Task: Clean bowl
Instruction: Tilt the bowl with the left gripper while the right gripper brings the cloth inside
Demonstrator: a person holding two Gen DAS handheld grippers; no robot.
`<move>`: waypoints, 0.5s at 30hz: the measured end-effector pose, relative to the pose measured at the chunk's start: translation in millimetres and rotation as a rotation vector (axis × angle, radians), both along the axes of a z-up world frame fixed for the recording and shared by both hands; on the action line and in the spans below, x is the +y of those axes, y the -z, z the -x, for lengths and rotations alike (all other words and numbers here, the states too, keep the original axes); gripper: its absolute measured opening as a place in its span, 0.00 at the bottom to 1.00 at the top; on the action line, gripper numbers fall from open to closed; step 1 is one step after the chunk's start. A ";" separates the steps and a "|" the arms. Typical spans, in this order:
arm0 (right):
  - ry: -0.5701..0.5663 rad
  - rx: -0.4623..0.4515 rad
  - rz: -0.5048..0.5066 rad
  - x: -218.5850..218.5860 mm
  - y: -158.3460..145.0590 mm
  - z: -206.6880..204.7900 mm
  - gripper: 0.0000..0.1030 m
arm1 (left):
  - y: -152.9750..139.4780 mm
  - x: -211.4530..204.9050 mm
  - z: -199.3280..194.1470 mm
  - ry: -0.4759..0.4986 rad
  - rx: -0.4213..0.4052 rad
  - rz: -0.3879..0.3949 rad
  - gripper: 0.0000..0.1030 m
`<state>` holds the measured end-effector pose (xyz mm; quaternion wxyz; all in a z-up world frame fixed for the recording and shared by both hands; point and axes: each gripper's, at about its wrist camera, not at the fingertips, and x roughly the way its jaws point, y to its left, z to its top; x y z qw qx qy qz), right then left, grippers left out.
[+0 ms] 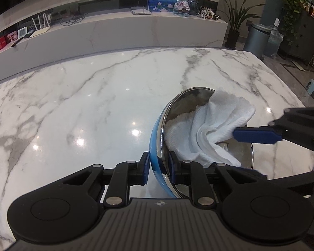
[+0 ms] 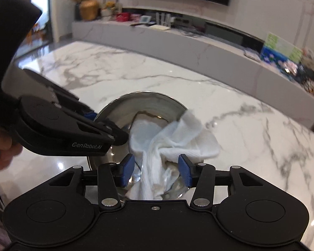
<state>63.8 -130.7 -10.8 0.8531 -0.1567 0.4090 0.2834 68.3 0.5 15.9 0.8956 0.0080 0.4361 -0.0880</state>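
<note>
A bowl (image 1: 157, 146), blue outside and shiny steel inside, is sitting tilted on a glossy white marble table (image 1: 83, 104), its opening facing right in the left wrist view. The left gripper (image 1: 158, 168) is pinching the bowl's near rim, one blue pad against the blue outer wall and the other inside the steel, jaws nearly closed on it. A crumpled white cloth (image 1: 215, 125) is lying inside the bowl and spilling over its far edge.

The left wrist view is showing the bowl's blue outside, which the right wrist view is not; it also shows the right gripper only from the side, as one blue finger against the cloth.

The right wrist view is looking straight into the steel interior. There the right gripper (image 2: 157, 172) is standing partly open, its two blue pads on either side of a hanging fold of the cloth without pressing on it. This view alone is showing a hand (image 2: 2, 154) at the left edge, gripping the left tool.
</note>
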 end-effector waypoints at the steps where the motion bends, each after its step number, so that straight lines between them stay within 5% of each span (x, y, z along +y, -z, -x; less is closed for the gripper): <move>1: -0.004 0.003 0.001 -0.1 -0.2 0.2 0.40 | -0.1 0.0 -0.1 0.001 0.000 -0.001 0.16; 15: -0.063 0.086 -0.029 2.9 -10.9 -20.2 0.18 | 1.4 0.7 -3.5 0.004 0.002 -0.029 0.14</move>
